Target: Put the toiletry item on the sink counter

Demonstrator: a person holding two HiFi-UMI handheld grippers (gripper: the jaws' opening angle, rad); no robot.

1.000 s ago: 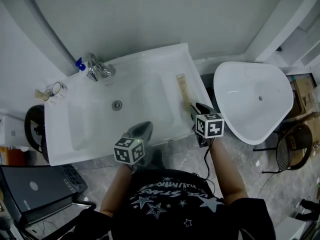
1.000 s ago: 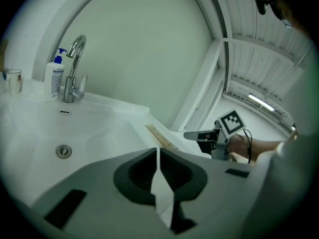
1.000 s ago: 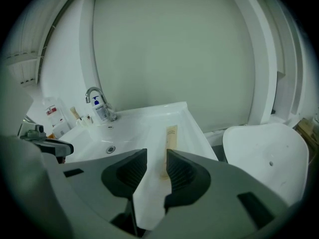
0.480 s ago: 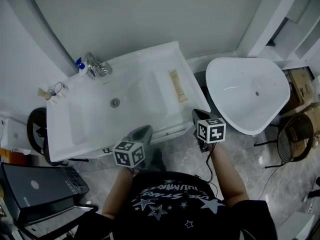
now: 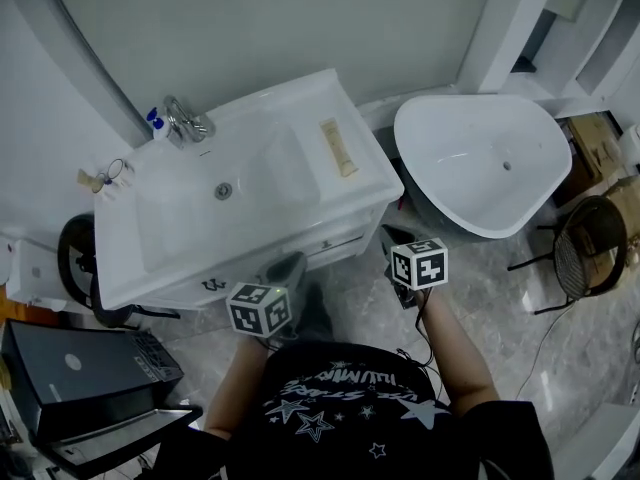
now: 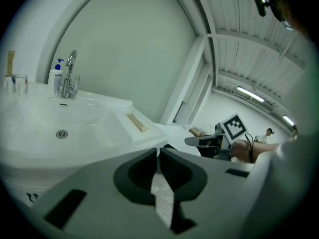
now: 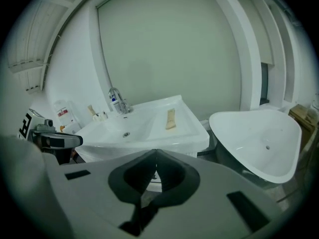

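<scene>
A tan toiletry tube lies flat on the right side of the white sink counter; I also see the tube in the left gripper view and the tube in the right gripper view. My right gripper is pulled back below the counter's front right corner, shut with nothing in it. My left gripper hangs in front of the counter's front edge, shut and empty. In each gripper view the jaws meet tip to tip.
A chrome faucet and a blue-capped bottle stand at the back of the basin. A glass and small items sit at the far left. A white freestanding tub stands to the right, a wire basket beyond it.
The right gripper let go of the tube on the counter, drew back toward me and shut. Both grippers now sit lower, off the counter's front edge.
</scene>
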